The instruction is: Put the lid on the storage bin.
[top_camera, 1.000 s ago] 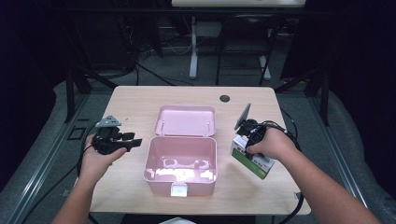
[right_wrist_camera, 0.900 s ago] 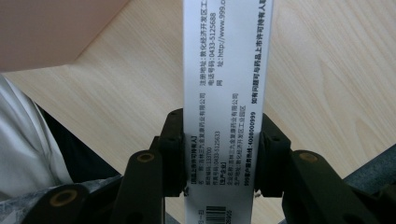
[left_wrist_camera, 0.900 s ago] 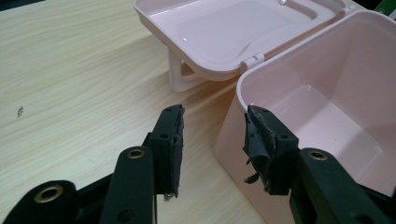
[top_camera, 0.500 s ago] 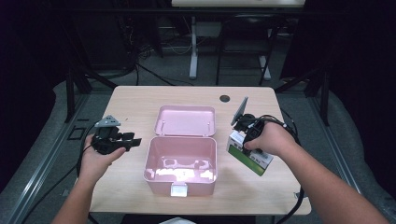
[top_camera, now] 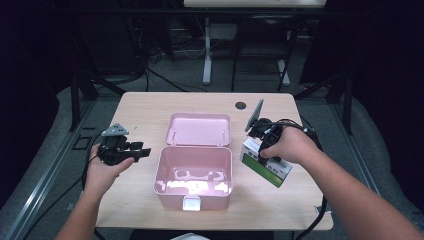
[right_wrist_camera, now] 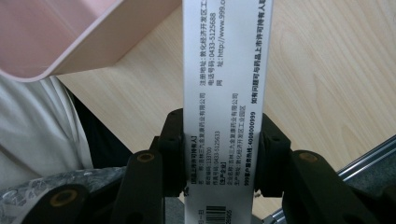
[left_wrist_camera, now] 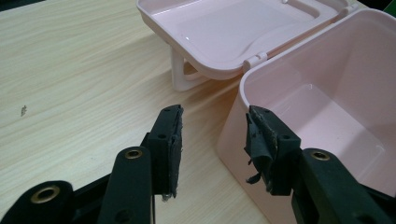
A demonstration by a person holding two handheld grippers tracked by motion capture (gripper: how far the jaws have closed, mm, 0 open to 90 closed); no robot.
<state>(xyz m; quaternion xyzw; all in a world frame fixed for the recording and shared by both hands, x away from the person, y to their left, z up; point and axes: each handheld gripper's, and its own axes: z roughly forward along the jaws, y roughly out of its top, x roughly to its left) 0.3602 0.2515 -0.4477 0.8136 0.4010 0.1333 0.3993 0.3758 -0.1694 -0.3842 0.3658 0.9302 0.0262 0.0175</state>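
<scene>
Pinching white-green carton point(right_wrist_camera: 223, 93), right gripper point(right_wrist_camera: 219, 154) view shows print; left gripper point(left_wrist_camera: 212, 140) jaws spread.

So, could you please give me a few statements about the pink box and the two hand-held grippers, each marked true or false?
1. The pink box stands open, its lid folded back. True.
2. The right hand-held gripper is empty. False: it is shut on the white and green carton.
3. The left hand-held gripper is open beside the box. True.
4. The carton already lies inside the box. False: it is held to the right of the box.
</scene>
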